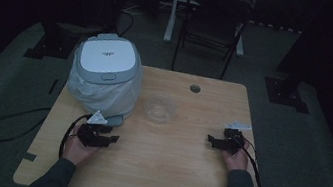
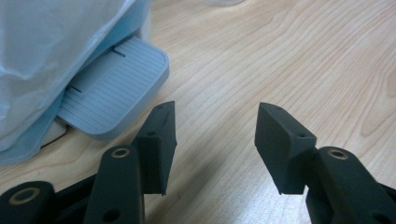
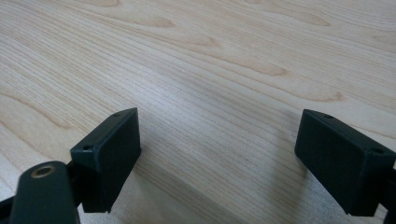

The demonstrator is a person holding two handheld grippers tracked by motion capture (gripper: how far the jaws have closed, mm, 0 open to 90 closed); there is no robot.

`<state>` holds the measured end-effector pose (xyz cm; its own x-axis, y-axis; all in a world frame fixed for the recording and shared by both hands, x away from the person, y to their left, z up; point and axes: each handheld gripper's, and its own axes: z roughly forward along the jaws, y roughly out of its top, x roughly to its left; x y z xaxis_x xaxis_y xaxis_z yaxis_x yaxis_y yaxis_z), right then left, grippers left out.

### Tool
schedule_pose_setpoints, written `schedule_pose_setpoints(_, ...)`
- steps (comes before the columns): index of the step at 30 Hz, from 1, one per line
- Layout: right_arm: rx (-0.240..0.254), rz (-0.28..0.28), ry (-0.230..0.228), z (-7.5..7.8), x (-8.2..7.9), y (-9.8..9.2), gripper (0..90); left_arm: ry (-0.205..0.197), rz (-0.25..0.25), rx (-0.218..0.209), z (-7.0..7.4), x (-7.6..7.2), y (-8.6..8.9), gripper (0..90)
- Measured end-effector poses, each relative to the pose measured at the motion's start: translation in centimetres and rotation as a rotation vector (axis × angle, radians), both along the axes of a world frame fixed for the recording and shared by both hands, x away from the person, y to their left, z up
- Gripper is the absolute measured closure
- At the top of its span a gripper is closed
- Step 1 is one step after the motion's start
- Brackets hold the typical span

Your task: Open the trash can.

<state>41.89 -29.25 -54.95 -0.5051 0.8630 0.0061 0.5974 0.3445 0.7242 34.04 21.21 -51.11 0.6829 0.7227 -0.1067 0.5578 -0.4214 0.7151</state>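
Grey pedal — left gripper view | bin whole — high view

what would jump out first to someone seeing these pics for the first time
The white and grey pedal bin, lined with a clear plastic bag, stands at the far left of the wooden table, its ribbed grey pedal just ahead of the left gripper. A clear bowl sits mid-table. The right gripper is open over bare wood near the right edge.
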Motion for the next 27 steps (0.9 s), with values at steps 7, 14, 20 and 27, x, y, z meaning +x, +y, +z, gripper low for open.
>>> schedule_pose_setpoints(7, 0.000, 0.000, 0.000, 0.0, 0.0, 0.0, 13.5, 0.004, -0.005, -0.024, 0.5, -0.1, 0.2, 51.1)
schedule_pose_setpoints(14, 0.000, 0.000, 0.000, 0.0, 0.0, 0.0, 13.4, 0.001, -0.013, -0.027, 1.1, -0.1, 0.0, 52.3)
schedule_pose_setpoints(20, 0.000, 0.000, 0.000, 0.0, 0.0, 0.0, 13.5, -0.007, -0.023, -0.030, 1.9, -0.3, 0.0, 53.7)
schedule_pose_setpoints(27, 0.000, 0.000, 0.000, 0.0, 0.0, 0.0, 13.5, -0.014, -0.028, -0.043, 2.9, -0.3, 0.2, 53.7)
